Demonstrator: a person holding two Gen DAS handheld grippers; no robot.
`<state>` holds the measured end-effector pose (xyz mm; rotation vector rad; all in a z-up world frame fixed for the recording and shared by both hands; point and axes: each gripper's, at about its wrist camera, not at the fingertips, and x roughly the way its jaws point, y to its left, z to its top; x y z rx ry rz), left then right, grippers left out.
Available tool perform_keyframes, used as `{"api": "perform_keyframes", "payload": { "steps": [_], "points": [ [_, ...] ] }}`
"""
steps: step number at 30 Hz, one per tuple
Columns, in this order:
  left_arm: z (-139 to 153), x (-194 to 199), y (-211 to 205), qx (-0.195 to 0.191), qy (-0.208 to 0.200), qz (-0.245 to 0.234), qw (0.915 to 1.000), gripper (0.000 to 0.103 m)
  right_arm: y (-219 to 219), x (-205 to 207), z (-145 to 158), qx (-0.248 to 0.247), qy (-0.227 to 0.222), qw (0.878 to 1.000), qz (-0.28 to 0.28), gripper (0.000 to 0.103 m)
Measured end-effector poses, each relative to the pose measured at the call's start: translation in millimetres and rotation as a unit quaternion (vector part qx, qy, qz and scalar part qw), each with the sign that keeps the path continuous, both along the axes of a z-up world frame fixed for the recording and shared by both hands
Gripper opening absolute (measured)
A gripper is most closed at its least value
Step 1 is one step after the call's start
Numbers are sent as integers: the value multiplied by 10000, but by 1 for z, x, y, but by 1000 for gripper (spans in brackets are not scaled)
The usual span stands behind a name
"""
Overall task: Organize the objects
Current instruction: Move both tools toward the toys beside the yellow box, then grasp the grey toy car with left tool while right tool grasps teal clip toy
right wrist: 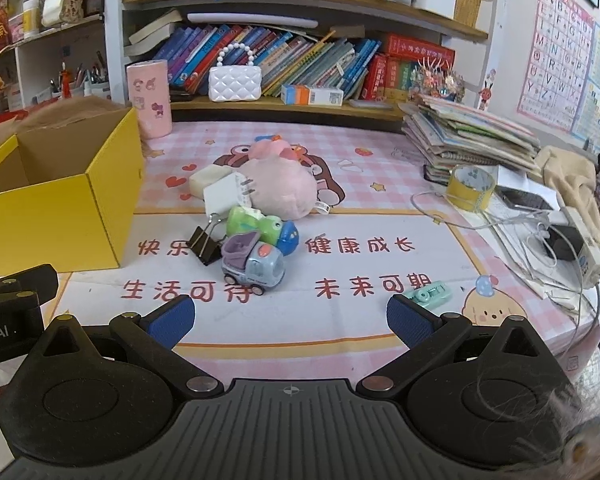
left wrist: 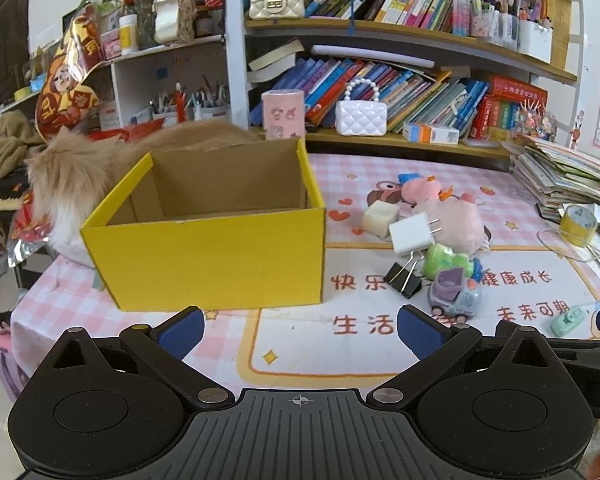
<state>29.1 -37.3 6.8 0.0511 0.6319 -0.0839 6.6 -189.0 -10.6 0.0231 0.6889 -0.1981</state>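
**Open box and loose items on a printed mat, both grippers empty**

Left gripper (left wrist: 300, 332) and right gripper (right wrist: 290, 318) held low over the near edge of the mat (right wrist: 340, 320), blue-padded fingers (right wrist: 172, 320) spread wide on each, nothing between them. Yellow box (left wrist: 216, 256) stood upright and open-topped on the mat's left side, long axis running left to right, brown interior facing up; floor of the box largely hidden by its near wall. Loose items clustered right of the box: binder clip (right wrist: 205, 245) with wire handles pointing up and back, toy truck (right wrist: 252, 266) with cab to the right, white charger (right wrist: 226, 196) with prongs pointing right, green toy (right wrist: 256, 222) touching the truck's rear, pink plush (right wrist: 278, 188) behind. Small mint-green toy (right wrist: 428, 294) lay apart, just ahead of the right fingertip, its shape hard to make out. Red characters legible on the mat: "快乐", "健康成长", "生活可待", "未来可期". Partial lettering "ot.AI" visible on the left gripper's body at the right view's edge. Furry tan animal (left wrist: 80, 176) behind the box, head hidden.
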Motion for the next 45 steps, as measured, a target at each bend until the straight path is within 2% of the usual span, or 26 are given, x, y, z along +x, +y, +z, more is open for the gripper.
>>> {"api": "perform_keyframes", "payload": {
  "steps": [7, 13, 20, 32, 36, 39, 43, 45],
  "points": [
    [-3, 13, -20, -130, 133, 51, 9998, 103, -28, 11, 1, 204, -16, 9997, 96, 103],
    [-9, 25, -45, -270, 266, -13, 9993, 103, -54, 22, -2, 49, 1, 9996, 270, 103],
    [-16, 39, -77, -397, 423, -57, 9983, 103, -100, 37, -13, 270, 188, 9990, 299, 103],
    [-31, 58, -117, -312, 733, 130, 9967, 103, -165, 44, -46, 462, 351, 9973, 454, 103],
    [-35, 65, -126, -349, 886, 146, 9953, 103, -177, 52, -54, 552, 427, 9959, 581, 100],
    [-36, 70, -133, -335, 899, 139, 9953, 103, -180, 61, -62, 601, 586, 9926, 875, 98],
    [-37, 76, -143, -306, 861, 207, 9956, 103, -182, 69, -73, 768, 902, 9863, 1148, 87],
    [-39, 79, -147, -283, 848, 174, 9958, 103, -180, 69, -75, 691, 877, 9863, 1212, 81]
  ]
}}
